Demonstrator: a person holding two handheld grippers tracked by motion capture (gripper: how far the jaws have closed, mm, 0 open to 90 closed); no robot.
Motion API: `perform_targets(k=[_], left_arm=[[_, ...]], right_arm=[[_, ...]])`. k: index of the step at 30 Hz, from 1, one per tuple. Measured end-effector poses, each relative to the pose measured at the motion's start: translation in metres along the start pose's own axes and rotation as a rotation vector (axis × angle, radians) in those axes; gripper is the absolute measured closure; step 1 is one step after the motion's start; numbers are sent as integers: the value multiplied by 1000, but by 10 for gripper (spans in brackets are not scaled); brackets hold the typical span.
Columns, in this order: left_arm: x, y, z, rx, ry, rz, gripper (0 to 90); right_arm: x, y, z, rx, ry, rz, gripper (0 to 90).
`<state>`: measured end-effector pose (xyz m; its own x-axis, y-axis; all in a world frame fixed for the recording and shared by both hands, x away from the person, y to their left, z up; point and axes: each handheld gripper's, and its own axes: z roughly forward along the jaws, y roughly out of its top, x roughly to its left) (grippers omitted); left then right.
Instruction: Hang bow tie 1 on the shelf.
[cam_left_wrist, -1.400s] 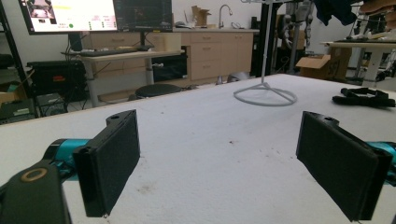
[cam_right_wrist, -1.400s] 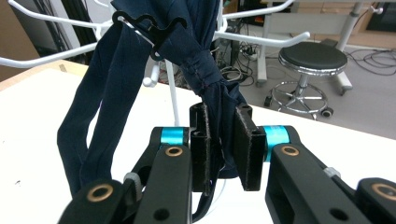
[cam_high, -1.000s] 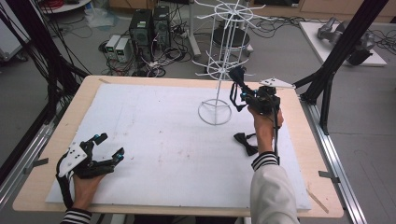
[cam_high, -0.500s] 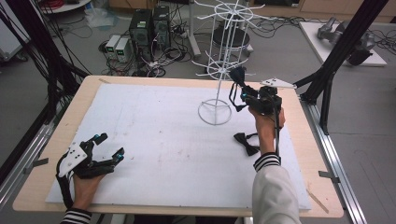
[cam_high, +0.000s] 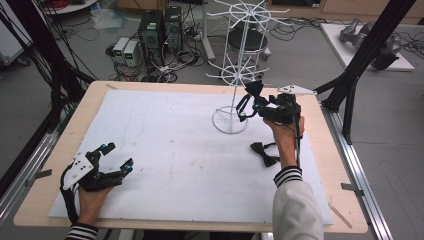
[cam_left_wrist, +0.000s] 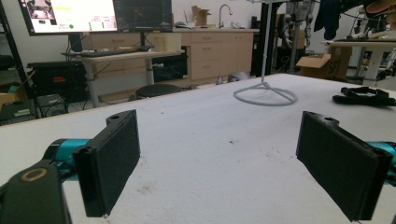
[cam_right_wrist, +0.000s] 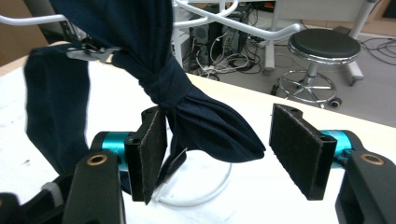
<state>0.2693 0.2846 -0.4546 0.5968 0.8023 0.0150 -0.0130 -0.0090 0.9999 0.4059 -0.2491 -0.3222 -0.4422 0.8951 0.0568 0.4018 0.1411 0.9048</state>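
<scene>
A navy bow tie (cam_right_wrist: 187, 107) hangs by its strap from an arm of the white wire rack (cam_right_wrist: 224, 21). One wing lies between the wide-apart jaws of my right gripper (cam_right_wrist: 219, 140), close against the left pad. From above, that bow tie (cam_high: 255, 90) sits just ahead of the right gripper (cam_high: 252, 102), beside the rack (cam_high: 239, 60). A second black bow tie (cam_high: 264, 152) lies flat on the white mat near the right wrist. My left gripper (cam_high: 118, 155) rests open at the front left with nothing between its pads (cam_left_wrist: 112, 163).
The rack's round base (cam_high: 230, 120) stands on the white mat (cam_high: 165, 145) at back centre-right; its base (cam_left_wrist: 265, 95) and the lying bow tie (cam_left_wrist: 359, 95) show far ahead of the left gripper. Computers, cables and a stool (cam_right_wrist: 322, 46) sit beyond the table's far edge.
The bow tie and the right gripper sit slightly lower by the rack than before. The left gripper has not moved.
</scene>
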Motion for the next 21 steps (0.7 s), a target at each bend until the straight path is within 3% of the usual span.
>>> perform_targets(k=[14, 21], left_arm=[[0, 0, 0, 1, 0, 1, 139], [0, 0, 0, 0, 0, 0, 139]], right_arm=[[1, -2, 0, -1, 2, -6, 279], [-1, -4, -1, 10, 3, 3, 149]])
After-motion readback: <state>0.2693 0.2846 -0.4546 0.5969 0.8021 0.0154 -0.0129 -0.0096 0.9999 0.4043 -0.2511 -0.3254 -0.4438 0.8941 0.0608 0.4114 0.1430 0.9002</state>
